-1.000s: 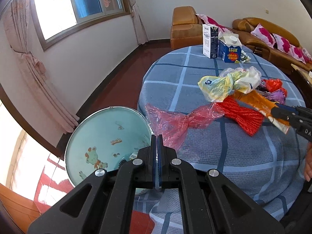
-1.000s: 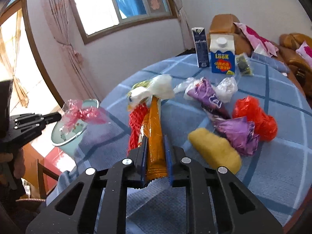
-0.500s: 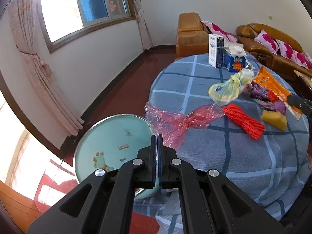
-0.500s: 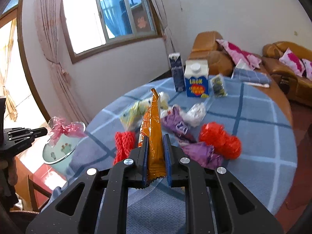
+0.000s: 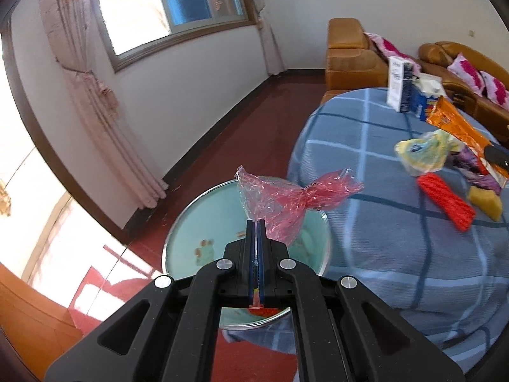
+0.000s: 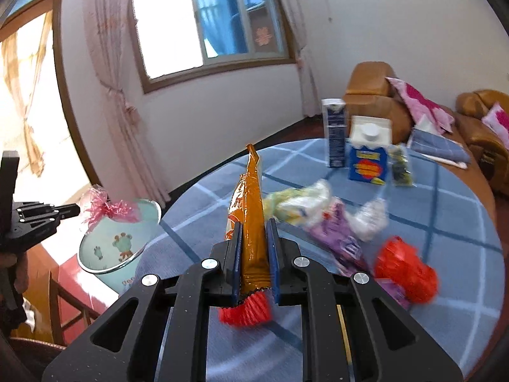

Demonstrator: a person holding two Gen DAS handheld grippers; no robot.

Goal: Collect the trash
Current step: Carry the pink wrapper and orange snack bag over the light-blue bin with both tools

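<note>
My left gripper [image 5: 256, 222] is shut on a crumpled pink cellophane wrapper [image 5: 286, 200], held in the air over the mint-green bin [image 5: 181, 242] beside the table. The right wrist view shows that same wrapper [image 6: 105, 207] above the bin [image 6: 108, 248] at the left. My right gripper [image 6: 254, 226] is shut on a long orange snack packet [image 6: 249, 210] that stands upright above the blue checked tablecloth [image 6: 445, 210]. More trash lies on the cloth: a yellow-white bag [image 6: 296, 203], a purple wrapper [image 6: 337, 238], a red net [image 6: 404, 270], a red mesh roll [image 5: 445, 203].
Two cartons [image 6: 369, 156] stand at the table's far side. Brown sofas with pink cushions [image 5: 350, 51] sit behind it. A yellow sponge [image 5: 485, 202] lies near the red mesh roll. Red floor [image 5: 241, 121] runs between the table and the white wall with a window and curtain.
My left gripper has carried the pink wrapper off the table edge to a spot over the bin. My right gripper has lifted the orange packet clear of the cloth.
</note>
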